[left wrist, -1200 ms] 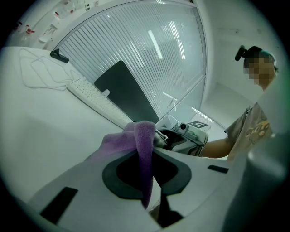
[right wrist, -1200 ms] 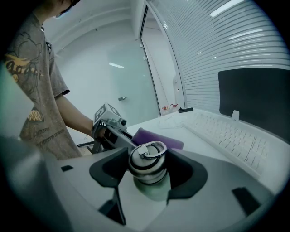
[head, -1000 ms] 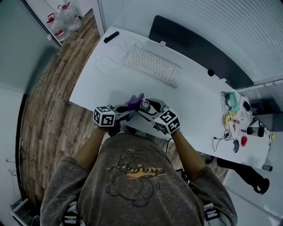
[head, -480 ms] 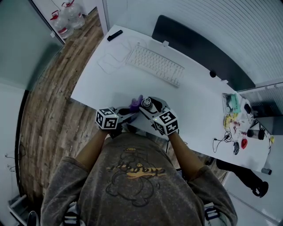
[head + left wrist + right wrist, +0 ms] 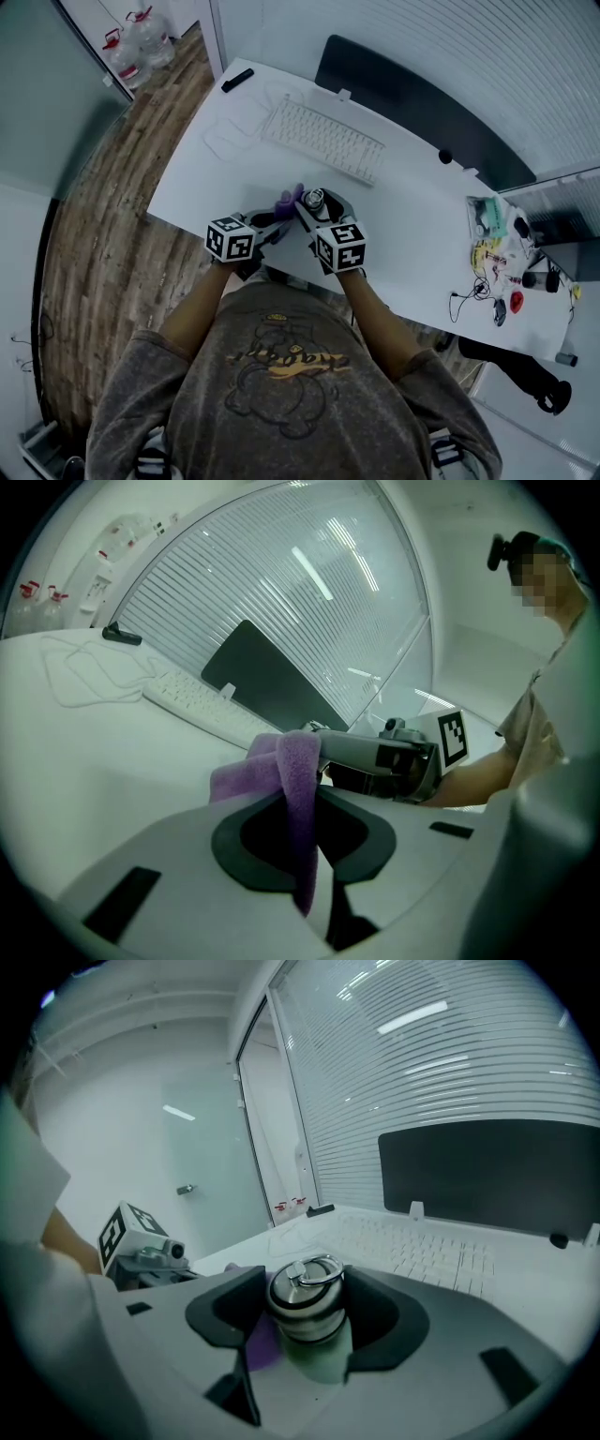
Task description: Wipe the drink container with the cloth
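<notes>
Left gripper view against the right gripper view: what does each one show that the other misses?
Only the left gripper view: the left gripper shut on the purple cloth, which hangs down between its jaws. Only the right gripper view: the right gripper clamped on the bottle. Both: the keyboard, the dark monitor, the white desk, and at least some purple cloth.

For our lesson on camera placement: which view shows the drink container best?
The right gripper view: the drink container sits close up, gripped in the right tool, with its ring lid clear. The head view shows only its small top. In the left gripper view, the cloth hides it.
</notes>
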A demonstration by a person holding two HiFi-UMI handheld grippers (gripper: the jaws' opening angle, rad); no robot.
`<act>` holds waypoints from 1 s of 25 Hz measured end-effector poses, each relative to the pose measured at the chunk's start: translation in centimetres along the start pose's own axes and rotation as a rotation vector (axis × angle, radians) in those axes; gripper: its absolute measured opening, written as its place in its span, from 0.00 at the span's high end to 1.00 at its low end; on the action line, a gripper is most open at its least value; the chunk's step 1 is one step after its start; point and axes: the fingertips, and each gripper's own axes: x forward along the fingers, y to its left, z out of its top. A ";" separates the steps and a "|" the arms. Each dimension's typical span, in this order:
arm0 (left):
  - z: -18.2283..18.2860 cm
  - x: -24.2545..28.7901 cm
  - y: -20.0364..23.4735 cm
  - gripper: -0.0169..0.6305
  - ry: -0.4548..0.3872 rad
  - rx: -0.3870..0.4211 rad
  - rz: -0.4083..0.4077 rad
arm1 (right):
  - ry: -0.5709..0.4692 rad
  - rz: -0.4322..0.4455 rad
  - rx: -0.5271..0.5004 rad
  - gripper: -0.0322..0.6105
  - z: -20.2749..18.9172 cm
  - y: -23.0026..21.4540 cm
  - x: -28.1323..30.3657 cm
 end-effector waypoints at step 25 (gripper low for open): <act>0.2 0.8 1.1 0.90 -0.009 -0.030 0.030 | 0.197 0.336 -0.381 0.45 -1.3 0.6 0.1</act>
